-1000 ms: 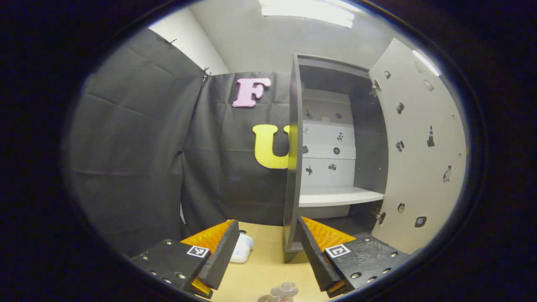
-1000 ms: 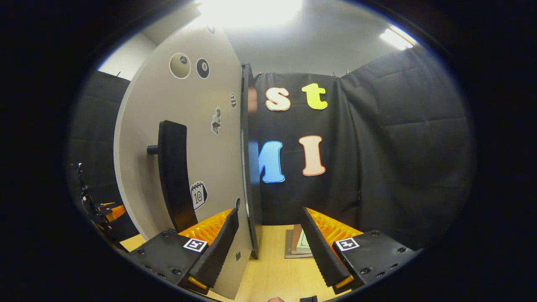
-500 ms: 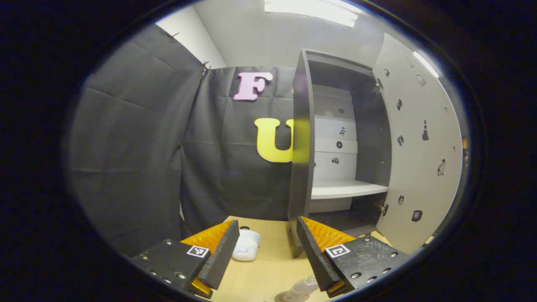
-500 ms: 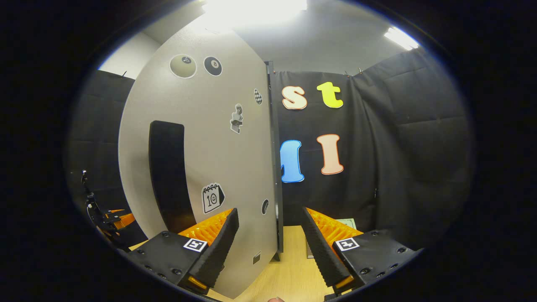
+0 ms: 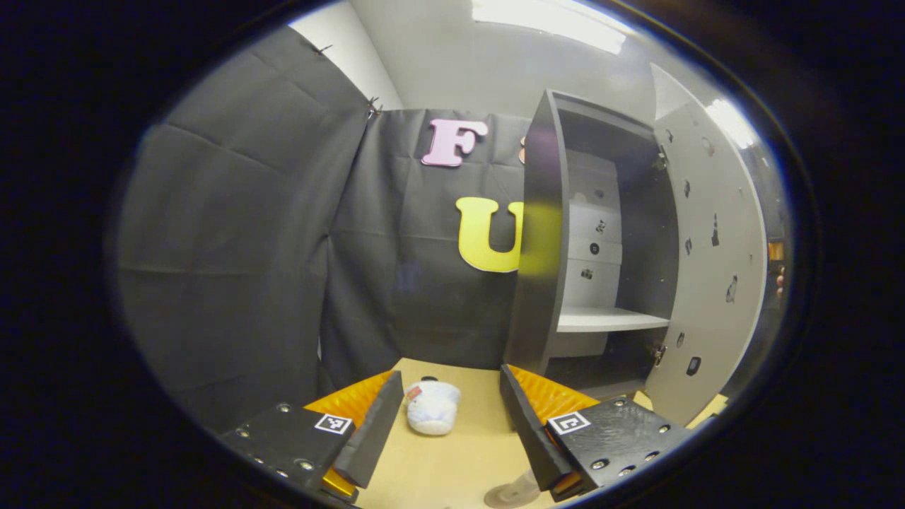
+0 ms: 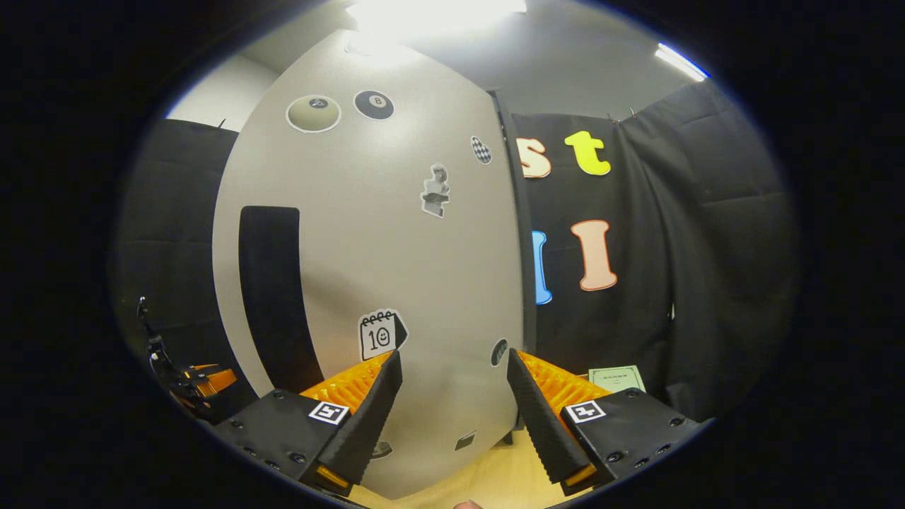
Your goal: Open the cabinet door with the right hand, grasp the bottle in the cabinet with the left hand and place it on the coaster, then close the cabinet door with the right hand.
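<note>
Facing the open cabinet door (image 6: 396, 283), both grippers' jaws spread, empty; its tall black handle (image 6: 272, 297) looks rigid, graspable mid-length.

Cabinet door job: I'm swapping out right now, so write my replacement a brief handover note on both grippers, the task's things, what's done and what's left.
Left gripper: open, empty, above the table.
Right gripper: open, empty, facing the outside of the cabinet door; contact cannot be told.
Bottle: out of the cabinet, on the table at the left gripper view's bottom edge; whether a coaster lies under it cannot be told.
Cabinet shelf: bare.
Door handle: untouched.
Done: door opened, bottle taken out.
Left: push the door shut with the right gripper.
</note>
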Demonstrator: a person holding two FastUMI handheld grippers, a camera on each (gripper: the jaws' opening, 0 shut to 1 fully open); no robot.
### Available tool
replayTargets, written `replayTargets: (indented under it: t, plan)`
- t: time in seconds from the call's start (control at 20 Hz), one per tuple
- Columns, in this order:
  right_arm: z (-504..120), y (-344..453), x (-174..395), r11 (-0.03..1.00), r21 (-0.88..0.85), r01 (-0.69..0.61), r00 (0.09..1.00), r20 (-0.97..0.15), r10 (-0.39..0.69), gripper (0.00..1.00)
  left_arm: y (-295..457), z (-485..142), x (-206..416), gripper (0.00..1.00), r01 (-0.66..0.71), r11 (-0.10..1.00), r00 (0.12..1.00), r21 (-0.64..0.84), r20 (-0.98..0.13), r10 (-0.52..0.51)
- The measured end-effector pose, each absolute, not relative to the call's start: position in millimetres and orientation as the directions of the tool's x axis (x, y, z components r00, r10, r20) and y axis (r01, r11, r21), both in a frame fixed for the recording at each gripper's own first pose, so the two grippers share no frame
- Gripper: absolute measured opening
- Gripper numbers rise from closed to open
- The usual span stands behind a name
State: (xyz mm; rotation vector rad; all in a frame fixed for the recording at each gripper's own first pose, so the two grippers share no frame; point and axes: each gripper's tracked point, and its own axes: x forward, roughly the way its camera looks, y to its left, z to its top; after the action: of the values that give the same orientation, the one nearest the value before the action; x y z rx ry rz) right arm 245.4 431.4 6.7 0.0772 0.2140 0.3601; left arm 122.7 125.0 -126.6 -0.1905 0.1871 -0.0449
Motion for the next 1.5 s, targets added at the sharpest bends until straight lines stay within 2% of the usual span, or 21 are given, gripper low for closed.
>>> replayTargets:
  t: [0.05, 0.1, 0.3, 0.35, 0.65, 0.7, 0.85, 0.9, 0.95, 1.0, 1.25, 1.3, 1.45, 1.5]
  plan:
    - [6.5, 440.6, 248.3, 0.929, 0.122, -0.349, 0.910, -0.192, 0.367, 0.95, 131.1, -127.5, 121.0, 0.83, 0.019, 0.982, 0.982, -0.189, -0.182, -0.055]
    - [4.9, 450.4, 251.1, 0.925, 0.131, -0.356, 0.907, -0.190, 0.376, 0.91, 138.2, -129.0, 119.2, 0.85, 0.010, 0.983, 0.982, -0.186, -0.184, -0.045]
    - [-2.9, 485.7, 268.5, 0.914, 0.137, -0.381, 0.894, -0.199, 0.402, 0.91, 167.9, -135.9, 107.6, 0.83, -0.037, 0.985, 0.980, -0.170, -0.198, 0.002]
    - [-3.5, 494.0, 273.9, 0.914, 0.132, -0.383, 0.893, -0.200, 0.403, 0.95, 176.2, -136.2, 104.9, 0.83, -0.049, 0.985, 0.980, -0.168, -0.201, 0.015]
    - [-14.9, 537.5, 309.8, 0.913, 0.128, -0.388, 0.889, -0.209, 0.407, 0.95, 212.1, -143.1, 87.7, 0.83, -0.120, 0.982, 0.973, -0.146, -0.213, 0.087]
    - [-16.2, 542.6, 317.0, 0.913, 0.131, -0.386, 0.890, -0.208, 0.406, 0.91, 217.4, -143.4, 83.0, 0.85, -0.132, 0.981, 0.972, -0.142, -0.214, 0.100]
    - [-21.2, 555.1, 335.0, 0.915, 0.142, -0.378, 0.891, -0.213, 0.401, 0.91, 227.9, -145.5, 76.0, 0.83, -0.156, 0.978, 0.967, -0.136, -0.222, 0.124]
    - [-23.3, 559.2, 341.4, 0.917, 0.142, -0.372, 0.893, -0.214, 0.396, 0.95, 232.0, -145.2, 73.9, 0.83, -0.164, 0.978, 0.965, -0.131, -0.226, 0.132]
    - [-23.9, 562.4, 347.3, 0.920, 0.140, -0.367, 0.897, -0.211, 0.389, 0.91, 235.9, -146.1, 72.1, 0.83, -0.172, 0.977, 0.963, -0.125, -0.228, 0.141]
    - [-25.5, 566.1, 351.7, 0.923, 0.135, -0.361, 0.900, -0.209, 0.382, 0.95, 237.7, -146.3, 71.5, 0.83, -0.178, 0.976, 0.962, -0.121, -0.228, 0.147]
    - [-35.1, 582.0, 362.0, 0.930, 0.147, -0.337, 0.909, -0.206, 0.362, 0.95, 244.6, -146.6, 66.7, 0.83, -0.190, 0.975, 0.959, -0.117, -0.237, 0.158]
    - [-37.7, 584.4, 361.7, 0.930, 0.153, -0.333, 0.909, -0.209, 0.360, 0.91, 245.3, -147.7, 66.3, 0.83, -0.189, 0.975, 0.958, -0.119, -0.239, 0.157]
    - [-40.4, 587.2, 360.1, 0.934, 0.162, -0.319, 0.912, -0.216, 0.349, 0.91, 241.4, -151.1, 67.6, 0.83, -0.185, 0.975, 0.956, -0.124, -0.252, 0.149]
    - [-40.5, 588.2, 358.7, 0.934, 0.162, -0.318, 0.912, -0.217, 0.348, 0.95, 239.3, -150.3, 68.4, 0.83, -0.181, 0.975, 0.956, -0.127, -0.255, 0.144]
